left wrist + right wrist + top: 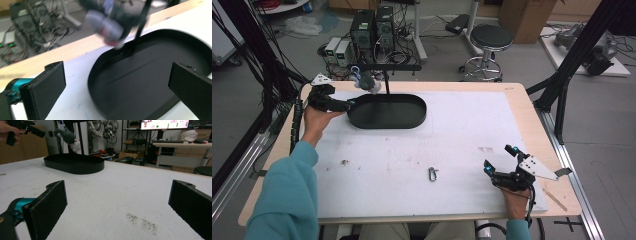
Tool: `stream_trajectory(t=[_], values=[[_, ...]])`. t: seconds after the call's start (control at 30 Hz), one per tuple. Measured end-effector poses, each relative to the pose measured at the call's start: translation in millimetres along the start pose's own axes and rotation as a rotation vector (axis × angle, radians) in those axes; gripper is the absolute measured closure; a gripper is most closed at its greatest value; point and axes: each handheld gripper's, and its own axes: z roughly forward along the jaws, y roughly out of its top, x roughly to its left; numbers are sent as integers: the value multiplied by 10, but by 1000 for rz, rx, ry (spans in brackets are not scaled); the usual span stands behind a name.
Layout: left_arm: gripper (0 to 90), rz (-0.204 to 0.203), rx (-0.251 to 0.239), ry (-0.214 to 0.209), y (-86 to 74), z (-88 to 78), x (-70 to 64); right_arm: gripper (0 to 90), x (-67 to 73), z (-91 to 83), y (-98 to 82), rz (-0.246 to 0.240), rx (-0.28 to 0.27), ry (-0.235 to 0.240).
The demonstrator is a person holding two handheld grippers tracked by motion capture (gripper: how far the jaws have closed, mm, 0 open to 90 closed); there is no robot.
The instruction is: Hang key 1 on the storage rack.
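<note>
Nearest the person's edge of the surface (422, 145), the right gripper (499, 162) is resting by the right corner with its jaws standing wide apart and nothing between them. A small metal clip (432, 173) is lying just left of it.

Toward the far left corner, the left gripper (348, 105) is hovering at the left end of the black oval tray (412, 120), its jaws spread wide and touching nothing; the tray's rim is sitting between them but apart from both.

Just beyond, the plush toy (367, 81) is hanging from the black stand (387, 67) over the tray's far left rim. It looks soft and light, likely to squash and swing, so gripping the fuller grey body seems the safer hold; its loop at the top is too small to judge.
</note>
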Motion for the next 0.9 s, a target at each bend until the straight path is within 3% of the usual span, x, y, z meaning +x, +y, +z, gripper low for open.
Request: stream_trajectory(t=[0.27, 0.37, 0.5, 0.63, 0.7, 0.77, 0.9], values=[[17, 10, -147, -95, -14, -256, -107, 11, -3, -1, 0, 0, -3, 3], [17, 31, -217, -139, -15, -374, -179, 11, -5, -1, -1, 1, -4, 4], [17, 70, -260, -187, -46, -486, -301, 11, -5, 1, -1, -1, -4, 5], [17, 74, -307, -240, -119, -576, -465, 11, -6, 0, -1, -1, -4, 6], [17, 84, -308, -272, -149, -616, -563, 11, -2, 1, 0, 2, -4, 6], [17, 87, -348, -299, -181, -672, -645, 11, -2, 1, 0, 0, -2, 6], [17, 97, -398, -323, -273, -797, -763, 11, -5, 2, 0, 3, -1, 6]])
